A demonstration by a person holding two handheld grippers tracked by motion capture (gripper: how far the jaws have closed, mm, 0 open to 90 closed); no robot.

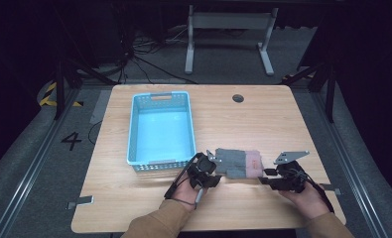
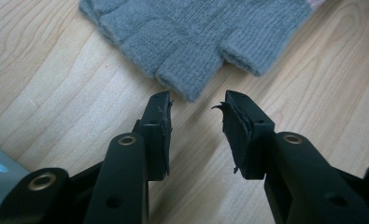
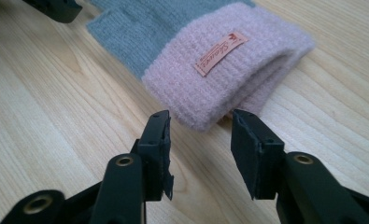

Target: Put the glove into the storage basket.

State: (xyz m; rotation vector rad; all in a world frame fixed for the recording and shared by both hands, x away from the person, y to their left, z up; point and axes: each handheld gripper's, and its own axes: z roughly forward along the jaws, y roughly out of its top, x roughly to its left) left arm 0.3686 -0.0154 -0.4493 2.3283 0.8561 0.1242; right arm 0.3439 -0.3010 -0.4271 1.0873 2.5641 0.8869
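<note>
A grey knit glove with a pink cuff lies flat on the wooden table, near its front edge. My left gripper sits at the glove's finger end. In the left gripper view the left gripper is open, and a grey fingertip of the glove stops just short of its jaws. My right gripper is at the cuff end. In the right gripper view the right gripper is also open. A corner of the pink cuff, which bears a small orange label, reaches the gap between its tips untouched.
A light blue plastic basket stands empty on the left half of the table, just left of my left hand. A round cable hole sits near the far edge. Bare wood stretches beyond the glove and to the right.
</note>
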